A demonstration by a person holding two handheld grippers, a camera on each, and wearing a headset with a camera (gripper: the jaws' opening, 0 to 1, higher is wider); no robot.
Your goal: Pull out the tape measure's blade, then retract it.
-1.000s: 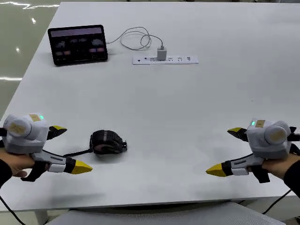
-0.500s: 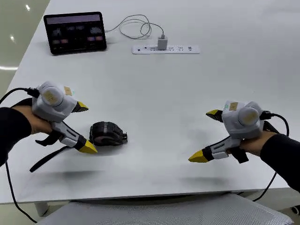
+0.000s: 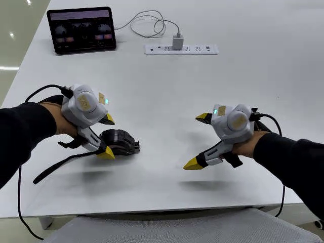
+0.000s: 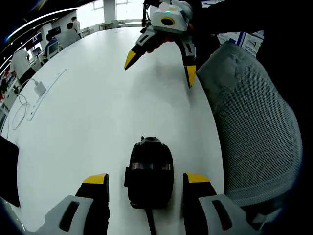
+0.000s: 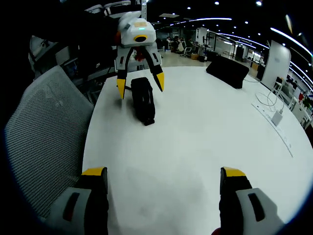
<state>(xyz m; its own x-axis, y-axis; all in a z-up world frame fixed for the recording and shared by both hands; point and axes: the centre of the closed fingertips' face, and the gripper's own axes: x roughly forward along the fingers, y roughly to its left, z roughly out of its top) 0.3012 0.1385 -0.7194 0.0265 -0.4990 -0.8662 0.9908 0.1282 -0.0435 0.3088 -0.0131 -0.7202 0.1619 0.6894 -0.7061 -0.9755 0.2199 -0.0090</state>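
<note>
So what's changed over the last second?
The left gripper moved in to the tape measure; its open jaws now flank it without gripping. The right gripper drew inward, open and empty. The tape measure, tablet and power strip stayed put.

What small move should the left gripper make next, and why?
Probably close the left gripper on the tape measure: its open jaws stand on either side of the case, not yet gripping it, while the right gripper hangs open, well apart.

Two grippers show, left gripper (image 3: 108,136) and right gripper (image 3: 197,140); one tape measure (image 3: 119,143), one tablet (image 3: 81,29) at eleven o'clock, one power strip (image 3: 181,49) at twelve.
</note>
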